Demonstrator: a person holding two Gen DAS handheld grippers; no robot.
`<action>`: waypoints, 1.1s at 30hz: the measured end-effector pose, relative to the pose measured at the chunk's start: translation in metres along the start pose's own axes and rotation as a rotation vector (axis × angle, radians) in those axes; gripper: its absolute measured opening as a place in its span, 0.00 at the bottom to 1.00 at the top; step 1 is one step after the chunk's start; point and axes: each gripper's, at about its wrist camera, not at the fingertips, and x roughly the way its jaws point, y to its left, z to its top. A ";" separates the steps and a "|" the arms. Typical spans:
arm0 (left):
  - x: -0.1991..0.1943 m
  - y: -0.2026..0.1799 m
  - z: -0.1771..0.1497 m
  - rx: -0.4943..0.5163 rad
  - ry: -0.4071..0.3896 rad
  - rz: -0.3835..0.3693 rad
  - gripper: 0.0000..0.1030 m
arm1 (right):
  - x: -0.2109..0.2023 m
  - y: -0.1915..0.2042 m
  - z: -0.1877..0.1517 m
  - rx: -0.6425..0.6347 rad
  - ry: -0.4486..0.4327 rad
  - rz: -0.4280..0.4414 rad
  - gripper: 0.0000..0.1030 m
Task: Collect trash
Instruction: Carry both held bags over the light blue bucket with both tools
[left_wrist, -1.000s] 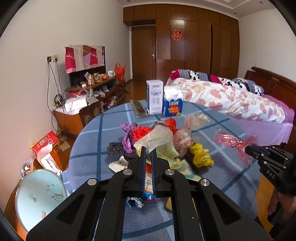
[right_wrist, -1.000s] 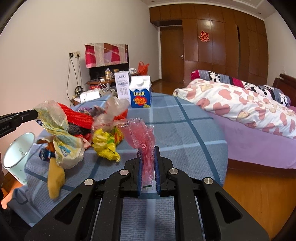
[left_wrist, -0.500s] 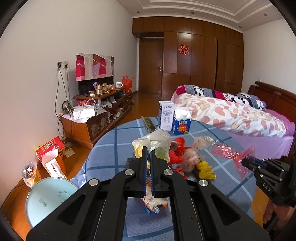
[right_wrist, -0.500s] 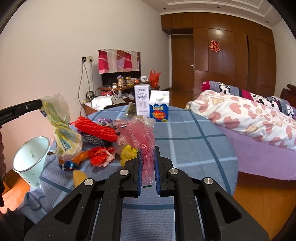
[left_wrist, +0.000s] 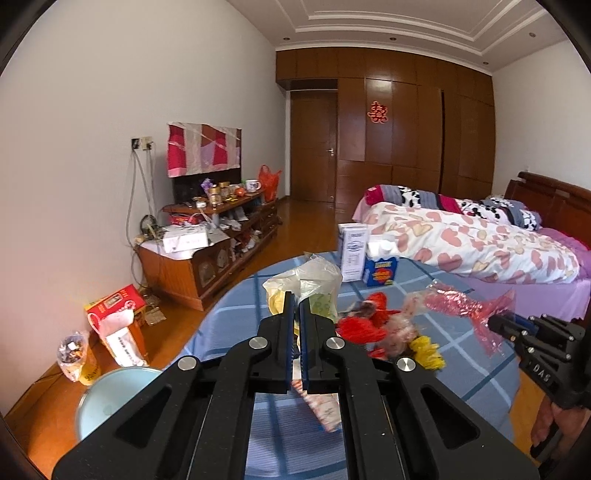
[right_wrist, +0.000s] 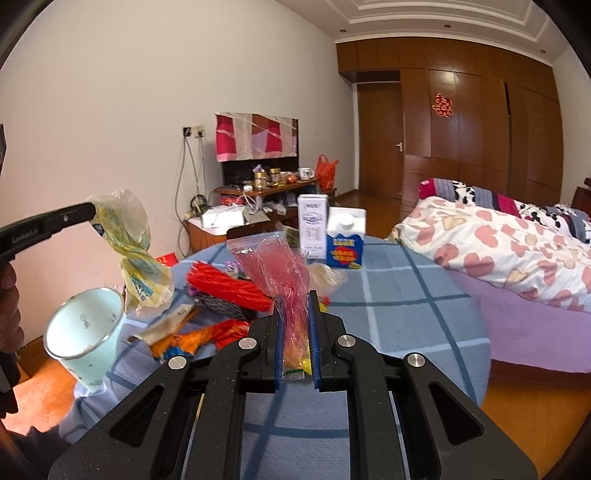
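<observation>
"LOOK" on the blue-and-white gable-top carton (right_wrist: 345, 242) standing on my tabletop. "DAS" on my black right hand-held gripper (left_wrist: 495, 325), seen from the left camera. "GenRobot.AI" on my black left hand-held gripper (right_wrist: 90, 212). Red double-happiness sign (right_wrist: 442, 105) on the brown wooden wardrobe. Tall white carton's (right_wrist: 312, 225) print is unreadable.

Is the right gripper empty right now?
No, the right gripper is shut on a pink-red plastic wrapper that sticks up between its fingers.

Bright daylight, fisheye-warped edges, slight blur
</observation>
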 end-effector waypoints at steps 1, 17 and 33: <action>-0.002 0.004 -0.001 0.001 0.001 0.011 0.02 | 0.000 0.004 0.001 -0.003 -0.003 0.007 0.12; -0.017 0.094 -0.036 -0.028 0.076 0.213 0.02 | 0.039 0.075 0.016 -0.062 -0.001 0.138 0.12; -0.028 0.161 -0.072 -0.064 0.163 0.359 0.02 | 0.080 0.143 0.020 -0.166 0.033 0.249 0.12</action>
